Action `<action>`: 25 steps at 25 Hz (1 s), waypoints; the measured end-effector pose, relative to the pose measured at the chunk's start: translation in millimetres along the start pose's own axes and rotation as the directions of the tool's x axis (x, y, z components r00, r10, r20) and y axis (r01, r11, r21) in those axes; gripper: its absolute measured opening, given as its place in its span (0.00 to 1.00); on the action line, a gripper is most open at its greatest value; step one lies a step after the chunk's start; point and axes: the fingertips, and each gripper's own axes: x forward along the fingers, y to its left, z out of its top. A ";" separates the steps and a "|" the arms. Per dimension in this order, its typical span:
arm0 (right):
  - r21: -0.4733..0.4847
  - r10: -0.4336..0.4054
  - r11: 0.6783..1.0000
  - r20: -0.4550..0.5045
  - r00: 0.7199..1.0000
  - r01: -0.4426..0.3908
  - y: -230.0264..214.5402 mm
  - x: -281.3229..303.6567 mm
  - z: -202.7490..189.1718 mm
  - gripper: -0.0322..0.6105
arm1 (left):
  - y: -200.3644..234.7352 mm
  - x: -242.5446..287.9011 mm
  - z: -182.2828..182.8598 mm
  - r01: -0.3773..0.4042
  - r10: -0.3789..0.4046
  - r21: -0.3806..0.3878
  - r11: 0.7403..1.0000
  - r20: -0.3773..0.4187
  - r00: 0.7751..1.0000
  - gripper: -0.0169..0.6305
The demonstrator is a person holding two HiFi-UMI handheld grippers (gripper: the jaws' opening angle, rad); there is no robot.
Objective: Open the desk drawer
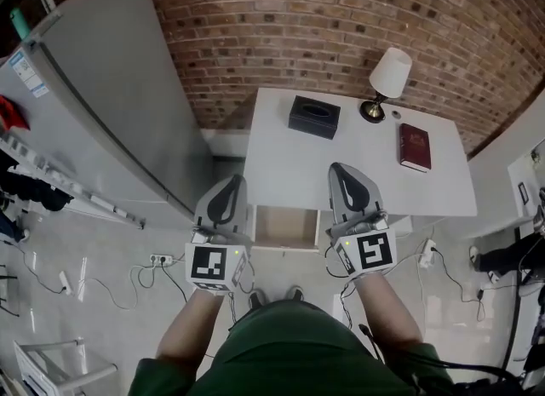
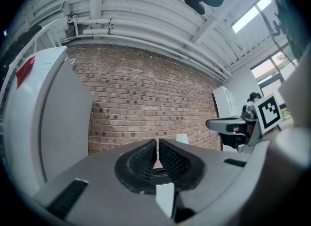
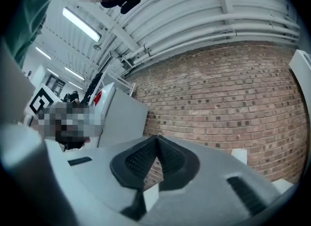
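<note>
Mostly in view: a red brick wall point(image 1: 341, 11) runs across the back, seen from above.
Tall cabinet: one grey-white cabinet point(image 1: 102, 105) stands at the left, near the desk's left end; the frame cuts off its far side.
Floor: pale floor tiles point(image 1: 111, 301) carry loose cables and at least two white power strips point(image 1: 162, 259).
Desk: one white desk point(image 1: 289, 173) stands against the wall.
Task's thing: one desk drawer point(image 1: 287, 226) is pulled out from the desk's front edge toward the person and lies between the two grippers.
In the way: both grippers overlap the drawer's side edges from above, and the right one also covers part of the desk top.
Left tongs: the left gripper point(image 1: 232, 183) has its jaws pressed together on nothing.
Right tongs: the right gripper point(image 1: 343, 173) likewise has its jaws pressed together on nothing.
On the desk: one black box point(image 1: 314, 117), one dark red book point(image 1: 415, 146) and one lamp point(image 1: 387, 79) with a white shade, well apart from each other.
Hard to make out: a small round thing point(image 1: 397, 115) lies just beside the lamp's base and is too small to identify.
Person: two forearms and two shoe tips point(image 1: 274, 297) show below the drawer.
</note>
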 end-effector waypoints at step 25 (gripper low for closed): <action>-0.061 0.028 0.998 0.021 0.999 -0.027 7.3 -0.2 8.1 0.05 | 2.2 -6.8 -4.2 -0.002 0.002 0.015 1.000 -0.009 1.000 0.05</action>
